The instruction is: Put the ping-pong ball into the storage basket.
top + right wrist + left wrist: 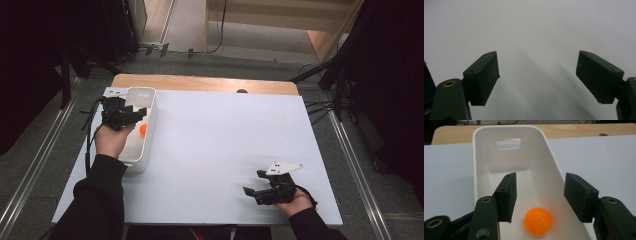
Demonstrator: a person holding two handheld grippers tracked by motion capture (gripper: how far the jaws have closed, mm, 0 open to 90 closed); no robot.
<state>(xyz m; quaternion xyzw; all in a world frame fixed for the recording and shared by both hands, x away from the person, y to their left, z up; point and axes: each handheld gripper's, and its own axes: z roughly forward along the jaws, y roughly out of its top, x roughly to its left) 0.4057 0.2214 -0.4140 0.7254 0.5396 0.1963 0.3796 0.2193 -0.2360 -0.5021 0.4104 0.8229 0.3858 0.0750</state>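
Over the left side of the table [210, 150], the left hand [112, 140] reached forward from a dark sleeve and held the left gripper [540, 192] above a white bin [150, 107]. Its jaws pointed along the bin's length and stood apart, clear of the orange ball [538, 221], which lay loose on the bin's floor just below and between them. The bin sat lengthwise at the table's left edge, a handle slot in its far wall. Well apart, near the front right corner, the right hand [295, 202] rested low and turned inward, and the right gripper [537, 80] had its jaws spread wide over bare white tabletop, nothing between them.
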